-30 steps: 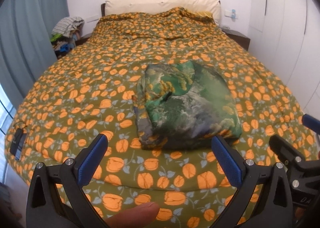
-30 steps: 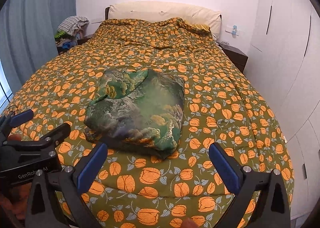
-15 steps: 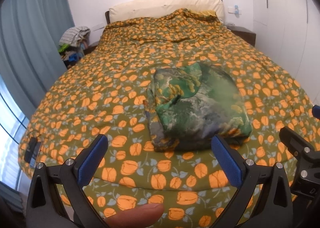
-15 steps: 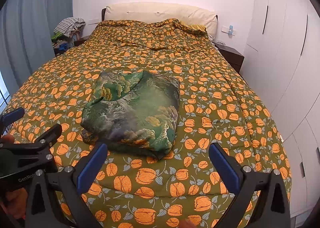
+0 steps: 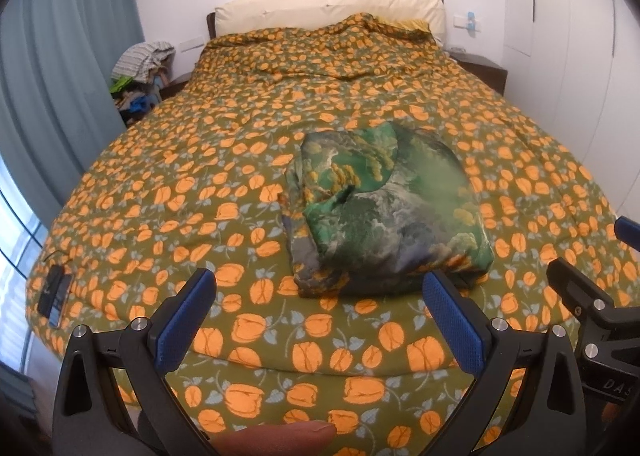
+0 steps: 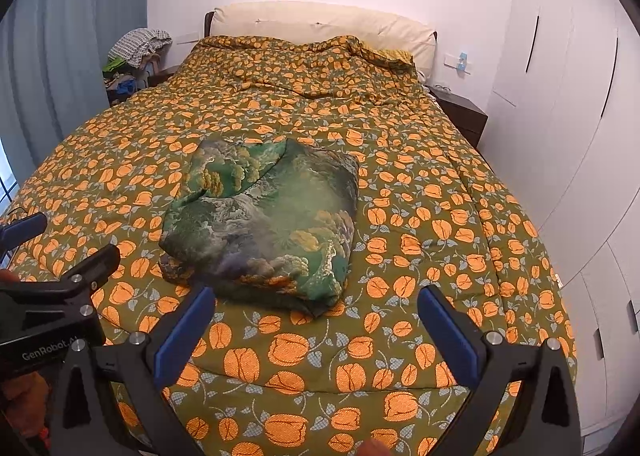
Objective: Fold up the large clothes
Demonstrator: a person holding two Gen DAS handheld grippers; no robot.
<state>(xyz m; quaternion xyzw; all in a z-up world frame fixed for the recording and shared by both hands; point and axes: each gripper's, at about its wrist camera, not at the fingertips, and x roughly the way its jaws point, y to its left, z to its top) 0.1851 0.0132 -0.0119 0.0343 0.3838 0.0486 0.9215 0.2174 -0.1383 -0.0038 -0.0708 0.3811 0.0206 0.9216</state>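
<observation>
A green printed garment lies folded into a thick rectangular bundle on the bed's near half. My left gripper hovers open over the bed's foot edge, short of the bundle, nothing between its blue pads. My right gripper is open too, a little back from the bundle's near edge and holding nothing. Each gripper shows at the edge of the other's view: the right gripper at the right, the left gripper at the left. A fingertip shows at the bottom of the left wrist view.
The bed carries an olive quilt with orange flowers. A cream headboard stands at the far end. Piled clothes sit at the far left by blue curtains. A dark nightstand and white wardrobes lie right. A dark device rests on the quilt's left edge.
Both grippers have drawn back from the bed and risen slightly, so the folded bundle looks farther away. Both stay open. The bundle has not moved.
</observation>
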